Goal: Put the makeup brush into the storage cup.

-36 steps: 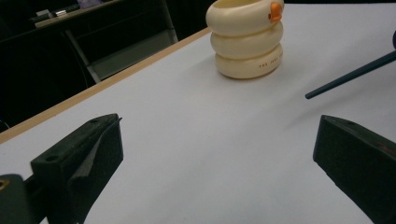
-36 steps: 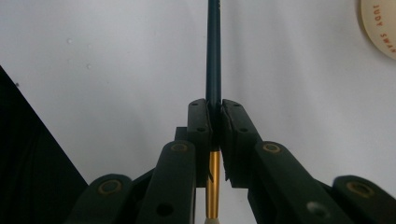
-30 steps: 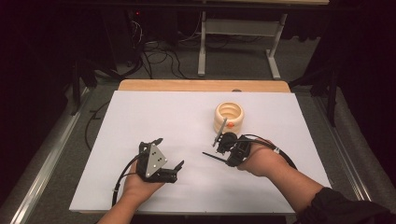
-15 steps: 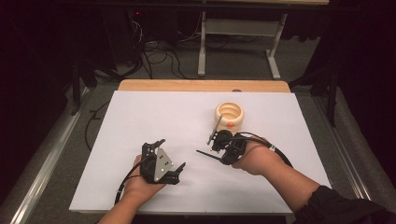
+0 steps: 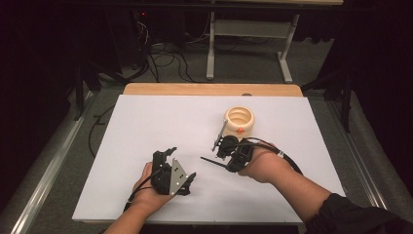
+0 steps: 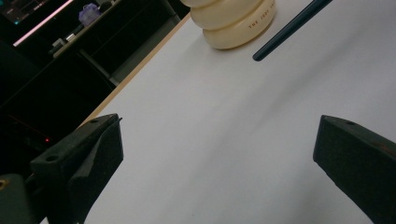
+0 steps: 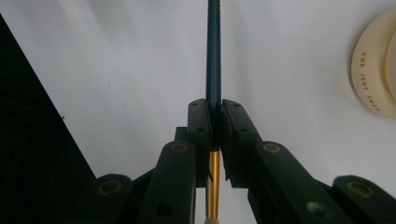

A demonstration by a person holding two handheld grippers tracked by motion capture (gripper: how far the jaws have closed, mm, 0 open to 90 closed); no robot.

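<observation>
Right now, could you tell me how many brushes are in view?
1: the brush is clamped in the right tongs, just in front of the cream holder; others could be hidden inside it.

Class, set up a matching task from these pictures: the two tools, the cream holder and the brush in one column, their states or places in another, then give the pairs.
1. left tool
2. right tool
3. cream holder
4. brush

A. stands on the white table, ribbed sides
B. jaws wide apart, nothing between
C. dark handle, gold ferrule, clamped
D. jaws closed on a thin handle

Pairs: 1-B, 2-D, 3-A, 4-C
</observation>
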